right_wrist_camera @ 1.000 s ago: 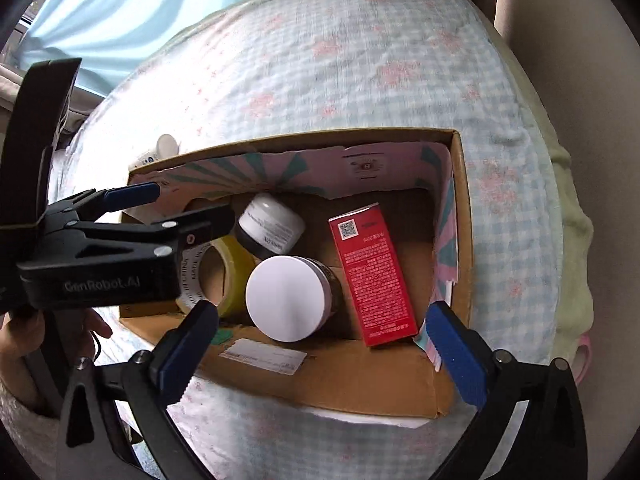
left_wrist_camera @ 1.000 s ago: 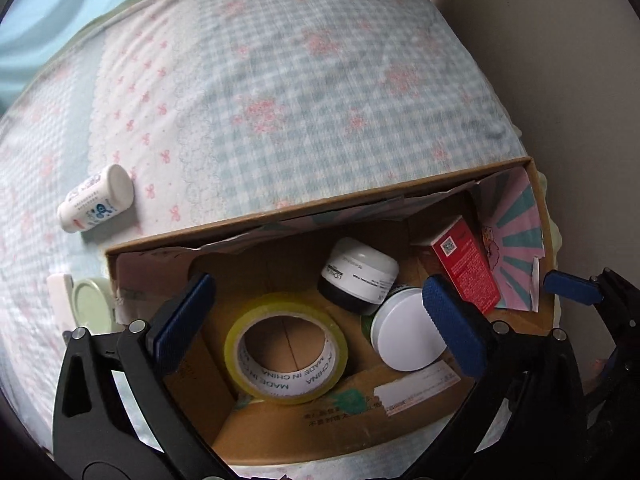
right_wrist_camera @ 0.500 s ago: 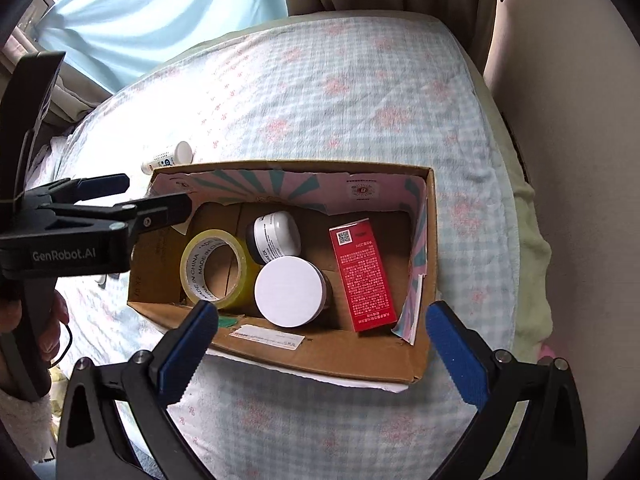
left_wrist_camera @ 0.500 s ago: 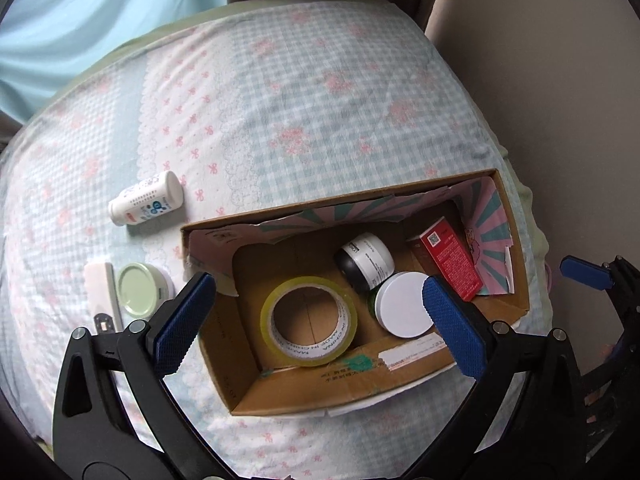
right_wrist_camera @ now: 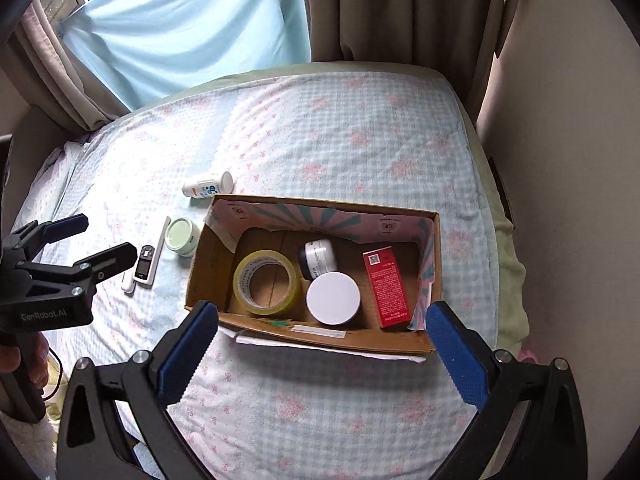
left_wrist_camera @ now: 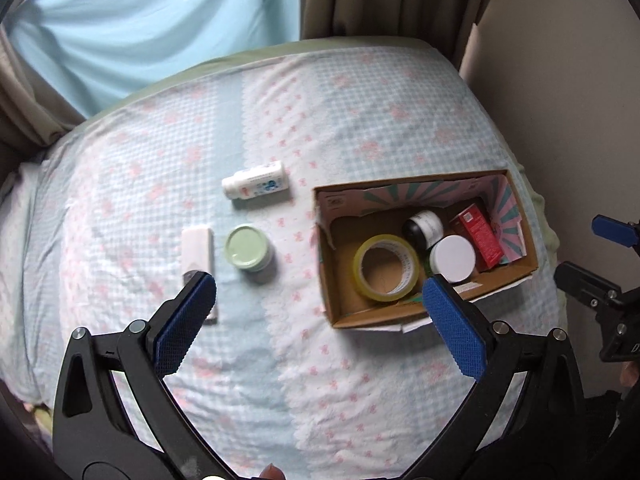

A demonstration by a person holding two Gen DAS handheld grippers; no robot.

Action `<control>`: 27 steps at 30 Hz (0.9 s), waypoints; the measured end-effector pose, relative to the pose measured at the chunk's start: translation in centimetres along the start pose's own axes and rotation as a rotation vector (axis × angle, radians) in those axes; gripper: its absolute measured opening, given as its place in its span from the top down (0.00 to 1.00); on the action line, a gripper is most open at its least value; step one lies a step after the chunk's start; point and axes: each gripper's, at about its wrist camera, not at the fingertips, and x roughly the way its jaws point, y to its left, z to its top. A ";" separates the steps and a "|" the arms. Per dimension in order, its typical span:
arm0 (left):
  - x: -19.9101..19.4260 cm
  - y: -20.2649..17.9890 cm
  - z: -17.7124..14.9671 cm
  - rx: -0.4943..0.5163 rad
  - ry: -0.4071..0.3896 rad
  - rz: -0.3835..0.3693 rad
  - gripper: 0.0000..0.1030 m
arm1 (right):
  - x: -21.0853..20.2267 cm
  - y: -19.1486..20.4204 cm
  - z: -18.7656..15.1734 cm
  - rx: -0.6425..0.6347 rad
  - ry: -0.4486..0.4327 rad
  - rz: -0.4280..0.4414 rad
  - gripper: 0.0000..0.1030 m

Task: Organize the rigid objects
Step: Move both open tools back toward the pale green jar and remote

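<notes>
A cardboard box (right_wrist_camera: 404,346) (left_wrist_camera: 368,316) lies on the bed. It holds a yellow tape roll (right_wrist_camera: 266,282) (left_wrist_camera: 386,272), a dark jar (right_wrist_camera: 318,258), a white-lidded jar (right_wrist_camera: 333,298) (left_wrist_camera: 453,258) and a red carton (right_wrist_camera: 386,288) (left_wrist_camera: 480,234). Left of the box on the sheet lie a white bottle (left_wrist_camera: 256,186) (right_wrist_camera: 208,188), a green-lidded jar (left_wrist_camera: 249,252) (right_wrist_camera: 182,236) and a white device (left_wrist_camera: 197,252) (right_wrist_camera: 146,264). My left gripper (left_wrist_camera: 316,320) is open and empty, high above the sheet between the jar and the box. My right gripper (right_wrist_camera: 320,348) is open and empty above the box's near wall.
The bed has a blue-checked floral sheet (right_wrist_camera: 360,140). A light blue cloth (right_wrist_camera: 180,32) and brown curtains (right_wrist_camera: 380,8) hang behind it. A beige wall (right_wrist_camera: 560,120) runs along the right edge of the bed.
Both grippers have pulled up and back from the box, so it looks smaller. The left view has swung left and now shows the bottle, green-lidded jar and white device.
</notes>
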 end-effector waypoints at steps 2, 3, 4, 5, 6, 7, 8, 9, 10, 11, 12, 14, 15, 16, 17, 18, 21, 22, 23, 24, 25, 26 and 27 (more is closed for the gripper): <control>-1.0 2.4 -1.0 -0.029 0.007 0.003 0.00 | -0.7 1.5 0.1 -0.022 -0.009 -0.009 0.00; -1.4 3.6 -1.4 -0.043 0.012 0.008 0.00 | -1.1 2.3 0.3 -0.028 -0.013 -0.013 0.00; -1.8 4.7 -1.8 -0.051 0.017 0.011 0.00 | -1.4 3.2 0.4 -0.031 -0.017 -0.016 0.00; -2.1 5.7 -2.1 -0.055 0.020 0.014 0.00 | -1.6 3.9 0.5 -0.033 -0.020 -0.015 0.00; -2.4 6.8 -2.5 -0.059 0.020 0.021 0.00 | -2.0 4.8 0.7 -0.032 -0.029 -0.012 0.00; -2.8 7.8 -2.7 -0.061 0.020 0.027 0.00 | -2.3 5.6 0.8 -0.028 -0.039 -0.008 0.00; -3.0 8.8 -2.8 -0.064 0.021 0.026 0.00 | -2.6 6.6 1.0 -0.022 -0.046 -0.003 0.00; -3.2 9.8 -3.0 -0.068 0.024 0.021 0.00 | -2.7 7.5 1.2 -0.015 -0.050 0.001 0.00; -3.4 10.8 -3.1 -0.072 0.029 0.014 0.00 | -2.8 8.3 1.4 -0.009 -0.052 0.004 0.00; -3.4 11.7 -3.1 -0.076 0.033 0.008 0.00 | -2.8 9.3 1.7 -0.003 -0.052 0.009 0.00; -3.4 12.5 -3.1 -0.077 0.040 0.000 0.00 | -2.7 10.1 1.9 0.002 -0.050 0.012 0.00; -3.1 14.1 -3.0 -0.078 0.055 -0.015 0.00 | -2.3 11.8 2.5 0.009 -0.045 0.018 0.00; -2.8 14.8 -2.9 -0.077 0.067 -0.022 0.00 | -1.9 12.7 2.9 0.013 -0.041 0.019 0.00; -2.3 15.5 -2.9 -0.077 0.081 -0.029 0.00 | -1.6 13.6 3.3 0.019 -0.033 0.019 0.00; -1.8 16.3 -2.7 -0.077 0.093 -0.037 0.00 | -1.1 14.4 3.8 0.029 -0.025 0.022 0.00; -1.3 17.1 -2.6 -0.077 0.106 -0.044 0.00 | -0.6 15.2 4.1 0.039 -0.020 0.028 0.00; 0.9 19.2 -2.2 -0.083 0.149 -0.069 0.00 | 1.3 17.5 5.6 0.057 0.013 0.032 0.00; 1.8 19.9 -2.1 -0.089 0.164 -0.079 0.00 | 2.0 18.3 6.0 0.059 0.024 0.028 0.00; 2.7 20.6 -2.0 -0.098 0.181 -0.093 0.00 | 2.7 19.0 6.4 0.060 0.037 0.023 0.00; 3.6 21.3 -1.9 -0.108 0.197 -0.110 0.00 | 3.6 19.7 6.9 0.062 0.053 0.021 0.00; 4.6 21.9 -1.8 -0.122 0.215 -0.124 0.00 | 4.5 20.4 7.4 0.063 0.067 0.019 0.00; 5.6 22.4 -1.7 -0.138 0.235 -0.132 0.00 | 5.5 21.0 7.9 0.065 0.085 0.015 0.00; 6.7 23.0 -1.5 -0.154 0.254 -0.142 0.00 | 6.4 21.5 8.4 0.066 0.104 0.015 0.00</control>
